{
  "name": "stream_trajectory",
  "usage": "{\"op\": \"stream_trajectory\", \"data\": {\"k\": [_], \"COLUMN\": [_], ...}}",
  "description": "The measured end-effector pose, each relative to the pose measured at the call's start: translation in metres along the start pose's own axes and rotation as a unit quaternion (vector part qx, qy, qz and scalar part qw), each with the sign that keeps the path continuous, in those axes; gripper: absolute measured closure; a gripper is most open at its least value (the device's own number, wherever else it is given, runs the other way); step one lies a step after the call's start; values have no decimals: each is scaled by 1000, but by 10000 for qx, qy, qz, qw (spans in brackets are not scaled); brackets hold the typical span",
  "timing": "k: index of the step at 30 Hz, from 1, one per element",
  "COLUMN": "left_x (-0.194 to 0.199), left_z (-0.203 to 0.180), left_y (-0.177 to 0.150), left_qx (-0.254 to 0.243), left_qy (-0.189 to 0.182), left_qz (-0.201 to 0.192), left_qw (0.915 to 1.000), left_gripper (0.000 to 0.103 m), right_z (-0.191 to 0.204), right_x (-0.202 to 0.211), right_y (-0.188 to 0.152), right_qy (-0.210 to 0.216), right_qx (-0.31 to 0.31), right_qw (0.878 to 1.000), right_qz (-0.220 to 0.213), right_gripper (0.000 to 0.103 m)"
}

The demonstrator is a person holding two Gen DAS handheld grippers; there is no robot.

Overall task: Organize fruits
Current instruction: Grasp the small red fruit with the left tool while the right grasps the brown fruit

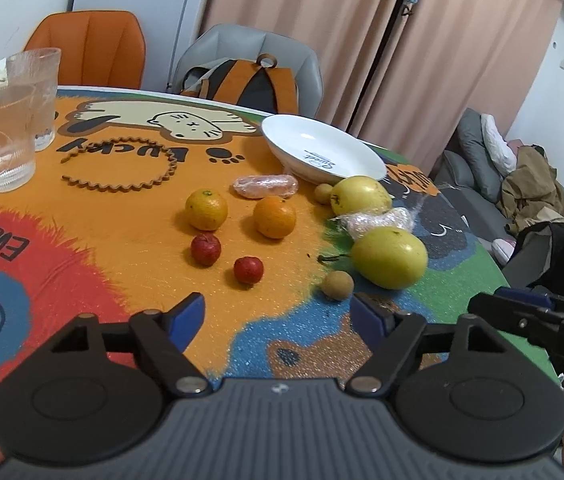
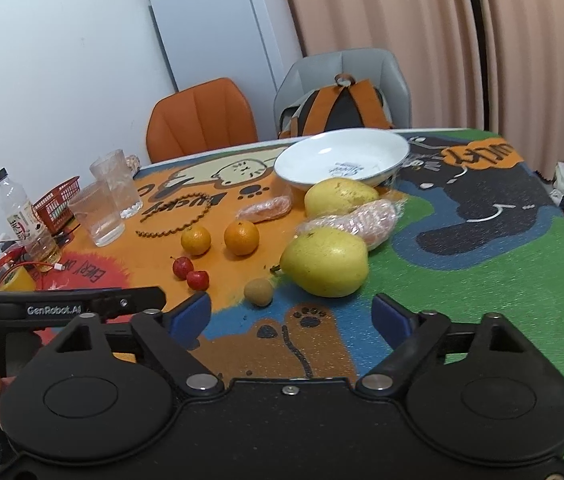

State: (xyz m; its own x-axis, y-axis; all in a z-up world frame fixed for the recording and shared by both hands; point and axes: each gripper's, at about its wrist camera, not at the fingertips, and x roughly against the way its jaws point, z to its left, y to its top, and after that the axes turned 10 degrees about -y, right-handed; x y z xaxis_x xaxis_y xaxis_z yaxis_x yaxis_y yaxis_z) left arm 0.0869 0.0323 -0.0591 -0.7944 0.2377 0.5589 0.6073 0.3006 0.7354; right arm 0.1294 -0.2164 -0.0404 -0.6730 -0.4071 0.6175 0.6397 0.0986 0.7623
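Here, a cartoon-printed tablecloth (image 1: 121,216) fronts peach curtains (image 1: 322,32).

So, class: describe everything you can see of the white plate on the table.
The white plate is a shallow, glossy, ceramic-looking dish with a wide rim and small dark lettering printed inside. It is empty and sits tilted, its far-left edge raised. It stands at the far side of the colourful tablecloth, behind the fruit. The farther pear lies against its near edge, apparently touching it. Neither gripper touches it.
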Motion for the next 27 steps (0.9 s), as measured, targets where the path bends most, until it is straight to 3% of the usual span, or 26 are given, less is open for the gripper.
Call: {"op": "stream_trajectory", "data": {"k": [7,11,27], "left_x": [-13,-24,-60], "left_z": [9,16,29], "left_y": [5,8,20], "left_qx": [163,264,347], "left_qy": [17,27,114], "left_qz": [15,79,284], "left_qw": [9999,9996,9989], "left_gripper": [39,48,57], "right_z": [8,10,28], "right_x": [-21,-34,-82], "right_y": [0,1,8], "right_qy": [171,261,468], "right_qx": [14,-19,137], "right_qw": [9997,9992,9959], "right_qz": [174,307,760], "right_gripper": [36,40,55]}}
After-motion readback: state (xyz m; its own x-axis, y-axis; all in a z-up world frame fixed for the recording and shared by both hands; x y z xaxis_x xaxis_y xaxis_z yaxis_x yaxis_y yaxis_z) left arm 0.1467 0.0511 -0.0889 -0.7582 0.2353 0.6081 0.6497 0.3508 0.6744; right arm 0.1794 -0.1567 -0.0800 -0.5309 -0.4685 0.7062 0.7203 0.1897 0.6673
